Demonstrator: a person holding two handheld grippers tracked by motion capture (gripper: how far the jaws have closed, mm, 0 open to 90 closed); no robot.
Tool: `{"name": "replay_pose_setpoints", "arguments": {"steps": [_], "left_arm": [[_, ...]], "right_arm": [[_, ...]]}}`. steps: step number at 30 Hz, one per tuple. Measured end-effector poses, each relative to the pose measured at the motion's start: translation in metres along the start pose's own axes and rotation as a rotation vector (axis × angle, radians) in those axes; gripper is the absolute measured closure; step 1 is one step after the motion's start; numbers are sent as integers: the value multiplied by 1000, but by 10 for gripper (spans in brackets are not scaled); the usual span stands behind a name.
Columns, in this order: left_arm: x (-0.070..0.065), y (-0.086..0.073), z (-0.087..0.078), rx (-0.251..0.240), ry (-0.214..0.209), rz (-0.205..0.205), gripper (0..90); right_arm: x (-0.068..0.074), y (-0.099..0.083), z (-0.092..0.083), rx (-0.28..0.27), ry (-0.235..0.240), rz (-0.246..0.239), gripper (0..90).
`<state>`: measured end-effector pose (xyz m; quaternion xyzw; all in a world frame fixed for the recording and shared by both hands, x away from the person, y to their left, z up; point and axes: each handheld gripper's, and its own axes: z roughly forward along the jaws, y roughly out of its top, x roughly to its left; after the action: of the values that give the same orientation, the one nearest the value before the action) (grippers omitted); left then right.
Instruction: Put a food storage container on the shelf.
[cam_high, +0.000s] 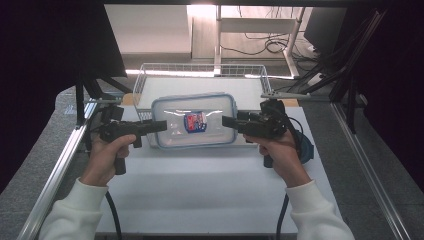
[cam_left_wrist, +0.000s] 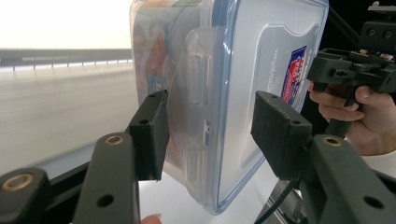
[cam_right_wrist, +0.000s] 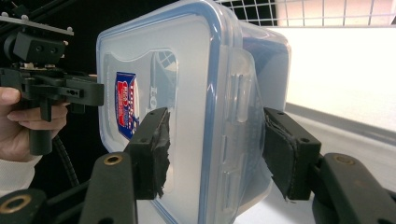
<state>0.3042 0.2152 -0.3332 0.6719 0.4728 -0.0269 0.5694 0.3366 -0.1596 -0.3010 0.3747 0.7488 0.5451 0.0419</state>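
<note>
A clear plastic container (cam_high: 175, 112) with a blue-rimmed lid and a red and blue label (cam_high: 195, 121) hangs level between my two grippers, over the white table. My left gripper (cam_high: 160, 126) is shut on its left short end, one pad on the lid and one under the base. In the left gripper view the container (cam_left_wrist: 224, 93) stands between the jaws of the left gripper (cam_left_wrist: 212, 135). My right gripper (cam_high: 227, 121) is shut on the opposite end. In the right gripper view the container (cam_right_wrist: 187, 93) sits between the pads of the right gripper (cam_right_wrist: 217, 151). Coloured contents show faintly through the wall.
A white wire basket (cam_high: 200, 70) stands just behind the container at the table's far side. The white table (cam_high: 200, 190) reaches toward me between metal rails. Black frame struts rise at the left and right. Cables trail from both grippers.
</note>
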Motion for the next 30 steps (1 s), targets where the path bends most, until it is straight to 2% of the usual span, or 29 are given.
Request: {"name": "replay_pose_setpoints", "arguments": {"steps": [9, 16, 24, 30], "left_arm": [[-3, 17, -3, -5, 15, 25, 474], [-4, 31, -2, -3, 24, 28, 474], [1, 45, 2, -5, 20, 24, 471], [3, 60, 6, -11, 22, 34, 472]], "right_arm": [[-2, 13, 1, -9, 13, 5, 441], [-6, 26, 4, -12, 19, 9, 442], [-11, 41, 8, -8, 12, 4, 441], [-17, 52, 10, -27, 13, 6, 442]]}}
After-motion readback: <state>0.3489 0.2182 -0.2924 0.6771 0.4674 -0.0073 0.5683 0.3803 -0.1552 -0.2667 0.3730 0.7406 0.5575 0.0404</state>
